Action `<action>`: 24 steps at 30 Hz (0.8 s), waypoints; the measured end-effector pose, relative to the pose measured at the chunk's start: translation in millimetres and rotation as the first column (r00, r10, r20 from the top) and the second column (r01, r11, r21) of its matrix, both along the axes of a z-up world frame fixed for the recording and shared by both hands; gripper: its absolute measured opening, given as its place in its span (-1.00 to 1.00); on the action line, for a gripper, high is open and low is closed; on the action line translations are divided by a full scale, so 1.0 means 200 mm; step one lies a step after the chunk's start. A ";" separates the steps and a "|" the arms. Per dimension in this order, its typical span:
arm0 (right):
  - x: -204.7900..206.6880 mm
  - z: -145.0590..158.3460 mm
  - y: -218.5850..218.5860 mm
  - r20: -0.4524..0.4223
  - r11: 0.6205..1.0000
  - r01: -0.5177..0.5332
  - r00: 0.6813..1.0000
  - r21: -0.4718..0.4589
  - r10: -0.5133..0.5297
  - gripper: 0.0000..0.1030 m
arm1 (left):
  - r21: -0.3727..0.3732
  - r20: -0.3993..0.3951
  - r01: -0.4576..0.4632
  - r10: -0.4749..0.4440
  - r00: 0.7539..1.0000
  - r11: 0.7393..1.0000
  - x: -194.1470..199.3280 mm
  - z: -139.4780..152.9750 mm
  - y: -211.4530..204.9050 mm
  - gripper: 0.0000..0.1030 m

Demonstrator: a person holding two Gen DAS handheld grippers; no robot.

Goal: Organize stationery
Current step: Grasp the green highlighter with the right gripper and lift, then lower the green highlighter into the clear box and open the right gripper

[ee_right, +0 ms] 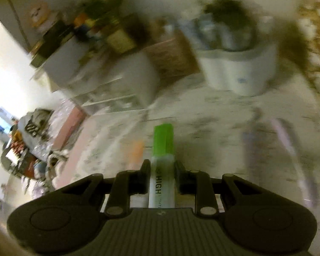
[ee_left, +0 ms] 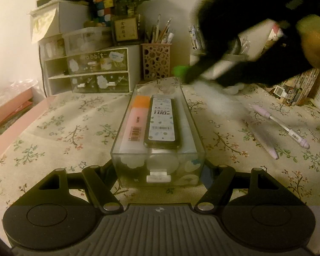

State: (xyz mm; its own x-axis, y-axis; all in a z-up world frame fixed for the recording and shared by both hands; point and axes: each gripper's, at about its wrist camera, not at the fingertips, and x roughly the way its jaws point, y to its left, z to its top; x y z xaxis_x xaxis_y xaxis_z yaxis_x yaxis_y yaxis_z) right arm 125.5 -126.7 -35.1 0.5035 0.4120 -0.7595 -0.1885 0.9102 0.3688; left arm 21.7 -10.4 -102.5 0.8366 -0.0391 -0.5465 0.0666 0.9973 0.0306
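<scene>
Highlighter (ee_right: 162,166), green-capped, sat clamped between the right gripper (ee_right: 162,177) fingers, above the floral cloth (ee_left: 64,132). Left gripper (ee_left: 159,170) squeezed the clear drawer (ee_left: 194,128), which held an orange highlighter (ee_left: 134,125) and a lead case (ee_left: 161,121). Two purple pens (ee_left: 283,128), perhaps capped, lay nearby; the right view was blurred.
</scene>
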 end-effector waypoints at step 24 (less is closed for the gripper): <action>0.15 -0.09 0.25 -0.137 0.990 -0.143 0.981 -0.023 0.138 -0.58 | -0.001 -0.002 0.008 -0.008 1.000 1.000 0.00 -0.01 0.00 0.41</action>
